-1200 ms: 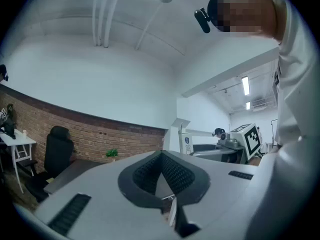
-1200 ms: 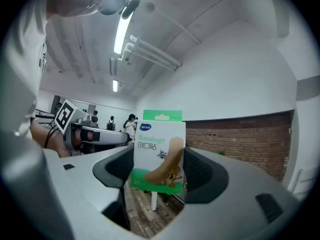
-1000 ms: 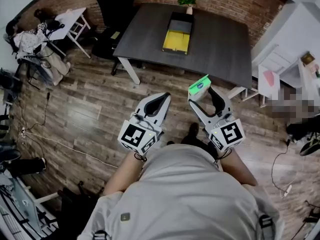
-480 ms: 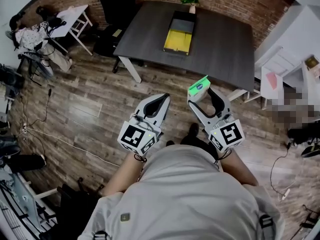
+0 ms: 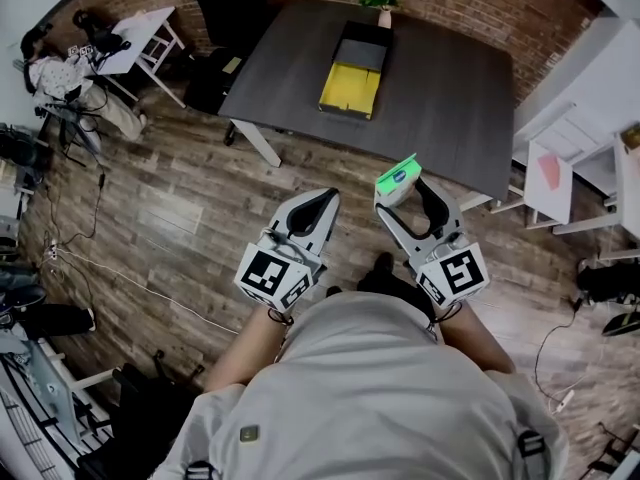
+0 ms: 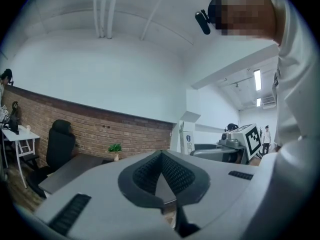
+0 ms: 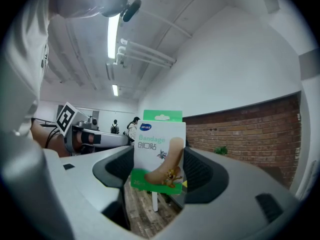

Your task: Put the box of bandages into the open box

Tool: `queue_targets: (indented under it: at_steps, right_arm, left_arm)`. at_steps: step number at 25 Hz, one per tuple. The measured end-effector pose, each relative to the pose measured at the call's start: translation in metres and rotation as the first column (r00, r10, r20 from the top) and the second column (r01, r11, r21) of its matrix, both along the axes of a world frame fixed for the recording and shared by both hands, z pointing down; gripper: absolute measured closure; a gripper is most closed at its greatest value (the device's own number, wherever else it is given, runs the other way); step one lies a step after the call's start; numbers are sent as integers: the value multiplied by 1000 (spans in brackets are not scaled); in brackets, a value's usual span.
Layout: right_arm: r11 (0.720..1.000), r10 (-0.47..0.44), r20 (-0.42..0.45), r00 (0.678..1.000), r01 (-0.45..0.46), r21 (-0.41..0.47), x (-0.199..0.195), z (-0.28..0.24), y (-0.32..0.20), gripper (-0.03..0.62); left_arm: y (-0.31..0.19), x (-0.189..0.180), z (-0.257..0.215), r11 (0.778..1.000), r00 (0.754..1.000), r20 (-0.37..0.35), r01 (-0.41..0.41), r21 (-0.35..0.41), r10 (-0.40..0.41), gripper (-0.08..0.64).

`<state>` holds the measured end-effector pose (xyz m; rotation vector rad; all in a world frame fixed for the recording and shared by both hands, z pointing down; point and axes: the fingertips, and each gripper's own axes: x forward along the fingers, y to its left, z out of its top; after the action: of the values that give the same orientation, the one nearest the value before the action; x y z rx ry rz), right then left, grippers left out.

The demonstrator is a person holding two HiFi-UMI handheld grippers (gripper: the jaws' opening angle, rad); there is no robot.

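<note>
Bright and evenly lit from above in the head view, with a pale sheen on the floor planks (image 5: 165, 213) toward 9 o'clock and soft shade beneath the desk (image 5: 440, 98). Bowed hard at the rim, straight edges bent into curves. Ringed by black corners in both gripper views.

In the right gripper view, lit by ceiling tubes (image 7: 112, 34) at 11 o'clock, burnt out to white. Sharp on the box of bandages (image 7: 159, 151), down to its print. Blurred on the grey right claw (image 7: 159, 171) close to the lens.

In the left gripper view, glare from ceiling strips (image 6: 257, 79) at 2 o'clock. Washed pale on the shirt (image 6: 300, 134) at 3 o'clock, dimmer toward 8 o'clock.
</note>
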<state>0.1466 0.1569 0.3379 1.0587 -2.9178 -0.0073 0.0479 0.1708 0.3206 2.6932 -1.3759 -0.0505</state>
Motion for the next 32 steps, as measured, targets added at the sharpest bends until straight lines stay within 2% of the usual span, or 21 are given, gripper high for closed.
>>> queue_targets:
  at_steps: [8, 16, 23, 32]
  right_arm:
    - [1000, -25, 17, 1000, 25, 3, 51, -5, -76, 288]
    - [998, -59, 13, 998, 59, -5, 71, -4, -116, 288]
    - [997, -67, 3, 998, 67, -25, 53, 4, -143, 288]
    - [999, -4, -15, 1000, 3, -34, 2, 3, -193, 288]
  left_arm:
    - [-74, 56, -3, 1000, 1000, 20, 9, 3, -9, 545]
    - [-114, 79, -6, 999, 999, 10, 37, -4, -37, 545]
    - [-142, 65, 1, 999, 999, -3, 33, -15, -33, 545]
    - [-202, 15, -2, 999, 999, -18, -50, 1, 50, 545]
